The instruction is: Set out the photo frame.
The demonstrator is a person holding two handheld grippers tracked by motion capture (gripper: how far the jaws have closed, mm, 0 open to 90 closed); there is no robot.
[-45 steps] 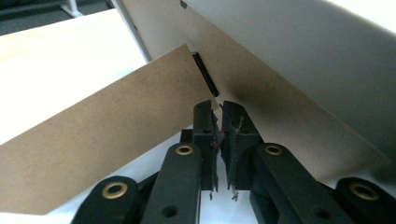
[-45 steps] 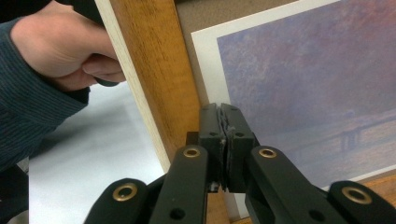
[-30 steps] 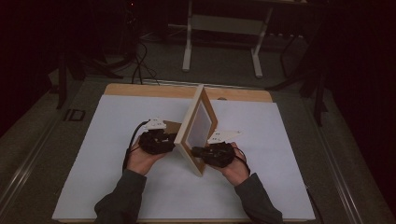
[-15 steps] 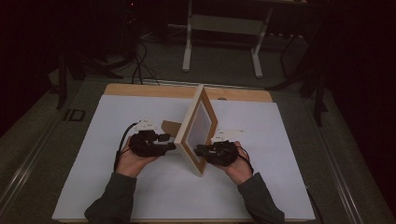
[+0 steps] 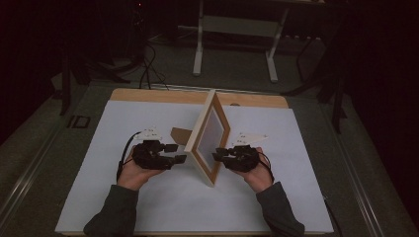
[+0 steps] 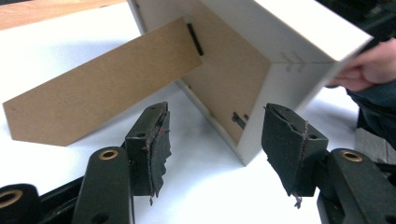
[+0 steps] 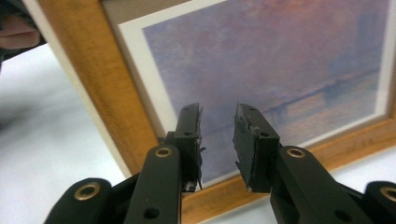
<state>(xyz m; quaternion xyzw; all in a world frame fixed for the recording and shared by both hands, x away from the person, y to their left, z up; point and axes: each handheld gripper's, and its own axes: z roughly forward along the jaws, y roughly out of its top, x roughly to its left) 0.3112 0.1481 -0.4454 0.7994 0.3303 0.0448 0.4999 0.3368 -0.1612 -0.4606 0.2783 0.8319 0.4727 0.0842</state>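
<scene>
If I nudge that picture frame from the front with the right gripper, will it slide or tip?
The picture frame stands on its edge, propped by a thin cardboard stand behind, so a high push probably tips it backward. Its wood border looks rigid, so it shouldn't flex. The glazed front is likely smooth and fragile; the right gripper may skid on it.

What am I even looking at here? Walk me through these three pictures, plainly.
No robot: a person holds a two-jaw hand tool in each hand. The high view looks down on a table covered by a white sheet. The other two pictures come from cameras riding on each tool, looking along its black jaws.

On the table a wooden picture frame stands upright, with its cardboard stand folded out behind.

The left tool faces the frame's back, jaws wide apart, holding nothing. The right tool faces the front, showing a purple-pink print; its jaws stand slightly apart, gripping nothing.
</scene>
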